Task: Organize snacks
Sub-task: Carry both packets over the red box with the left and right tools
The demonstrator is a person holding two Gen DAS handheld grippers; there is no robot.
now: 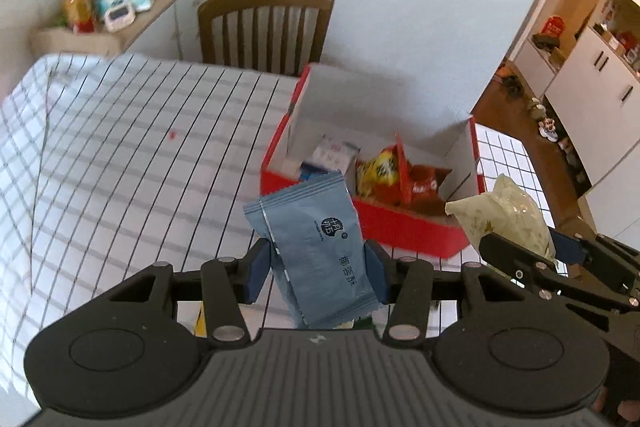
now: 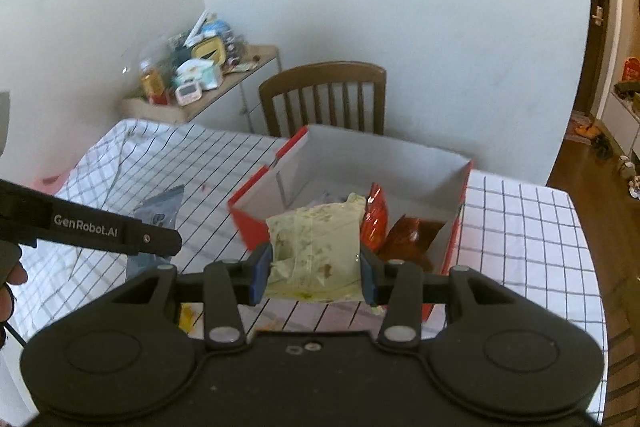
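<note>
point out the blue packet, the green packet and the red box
blue packet (image 1: 316, 247), left wrist view, middle of the wrapper between the pads
green packet (image 2: 316, 251), right wrist view, middle of the wrapper's face
red box (image 1: 404, 227), left wrist view, near outer wall

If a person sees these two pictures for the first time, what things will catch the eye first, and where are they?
First, the blue packet pinched in the left tongs and the pale green packet pinched in the right tongs, both held above the checked tablecloth. Just behind them stands the open red box with red and yellow snack bags inside. A wooden chair waits at the far edge of the table, by the wall.
</note>
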